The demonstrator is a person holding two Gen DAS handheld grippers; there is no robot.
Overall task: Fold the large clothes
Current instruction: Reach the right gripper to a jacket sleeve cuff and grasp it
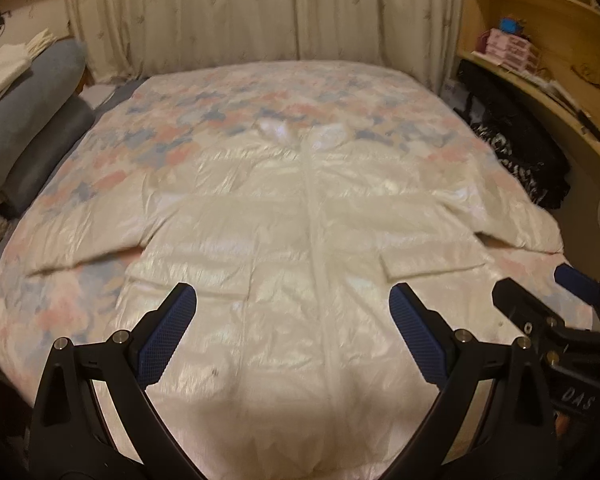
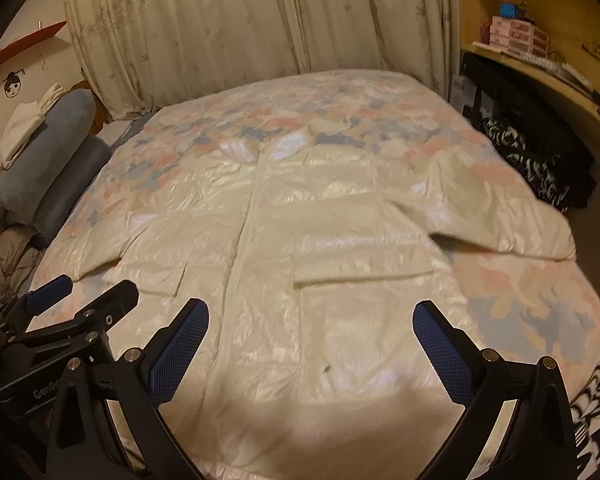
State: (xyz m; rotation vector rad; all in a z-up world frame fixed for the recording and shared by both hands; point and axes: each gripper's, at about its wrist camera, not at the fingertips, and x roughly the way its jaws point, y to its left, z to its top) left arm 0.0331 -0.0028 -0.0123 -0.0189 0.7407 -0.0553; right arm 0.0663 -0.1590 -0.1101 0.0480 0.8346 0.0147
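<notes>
Garment: one large shiny cream-white quilted puffer jacket (image 1: 300,216), spread flat and front-up on the bed, collar toward the curtains, hem toward the cameras, centre closure running down the middle.
Sleeves: two, spread out to either side; left one (image 1: 88,236) lying on the cover, right one (image 1: 512,216) reaching to the bed's edge.
Pocket flaps: two seen in the right wrist view, one on each front panel (image 2: 364,274).
Bed cover: one pale quilt with pink and blue-grey patches (image 1: 204,116), under the jacket.
Left gripper (image 1: 292,300): spread wide, nothing between its two blue textured pads (image 1: 168,332), hovering over the jacket's lower part.
Right gripper (image 2: 310,316): likewise spread wide and empty, over the lower right panel; just beside the left gripper.
Writing: "DAS" on the right gripper's black body (image 1: 576,396); letters beginning "Gen" on the left gripper's body (image 2: 44,394), rest unreadable.
Pillows: two grey-blue bolsters (image 2: 48,160) stacked at the left, one folded white cloth (image 2: 18,132) on top.
Curtains: cream, leaf-printed (image 2: 220,28), behind the bed.
Shelving: curved light wooden unit (image 1: 540,12) at the right, pink boxes (image 1: 510,48) on it; count unclear.
</notes>
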